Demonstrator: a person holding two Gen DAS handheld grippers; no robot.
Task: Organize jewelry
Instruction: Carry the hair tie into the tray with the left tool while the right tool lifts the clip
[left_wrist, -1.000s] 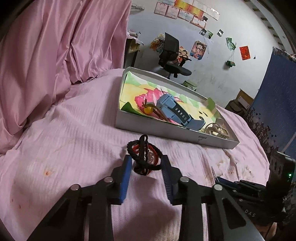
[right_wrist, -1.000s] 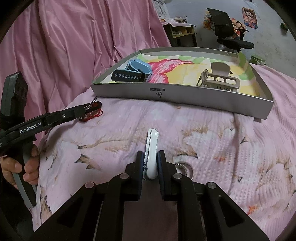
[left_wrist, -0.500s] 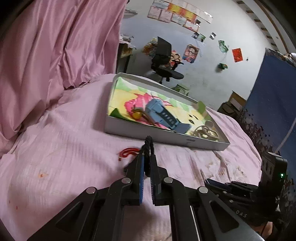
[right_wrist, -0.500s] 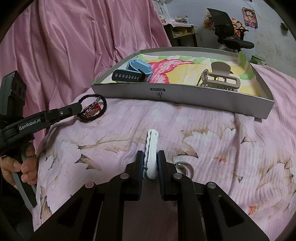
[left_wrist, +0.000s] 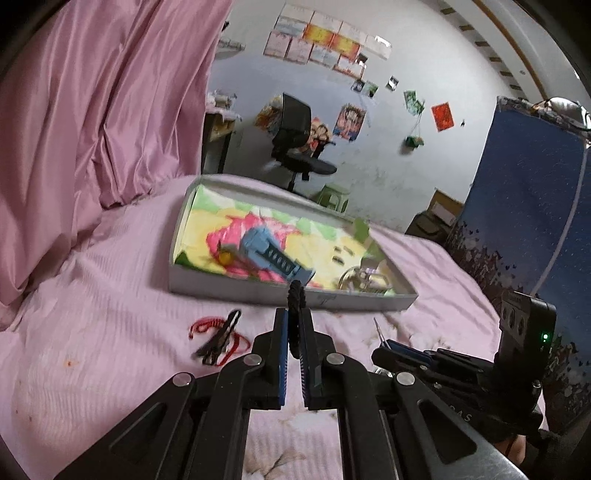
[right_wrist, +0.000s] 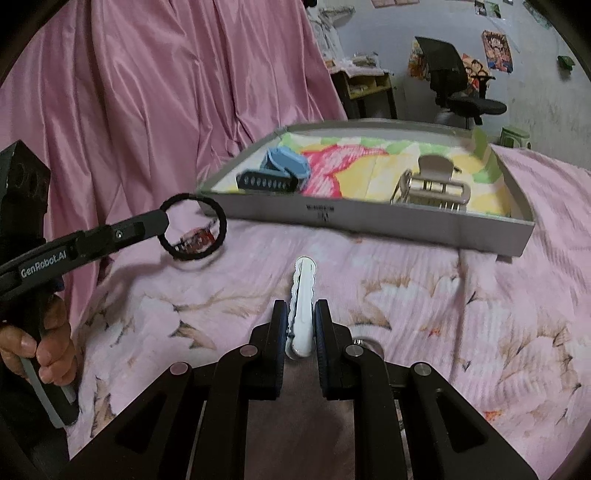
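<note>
On the pink bed (right_wrist: 424, 295), my right hand-held gripper (right_wrist: 300, 332) pinches a white hair clip (right_wrist: 302, 295). My left hand-held gripper (left_wrist: 291, 343) pinches a black hair tie (right_wrist: 194, 228), lifted above a red cord (left_wrist: 207, 326). Open bedding separates both from the grey tray's (right_wrist: 369, 218) near wall.

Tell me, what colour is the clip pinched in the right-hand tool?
White clip, seen best in the right wrist view.

Two low wrist views across the bed (left_wrist: 110, 332), both facing the tray (left_wrist: 258, 291).
</note>
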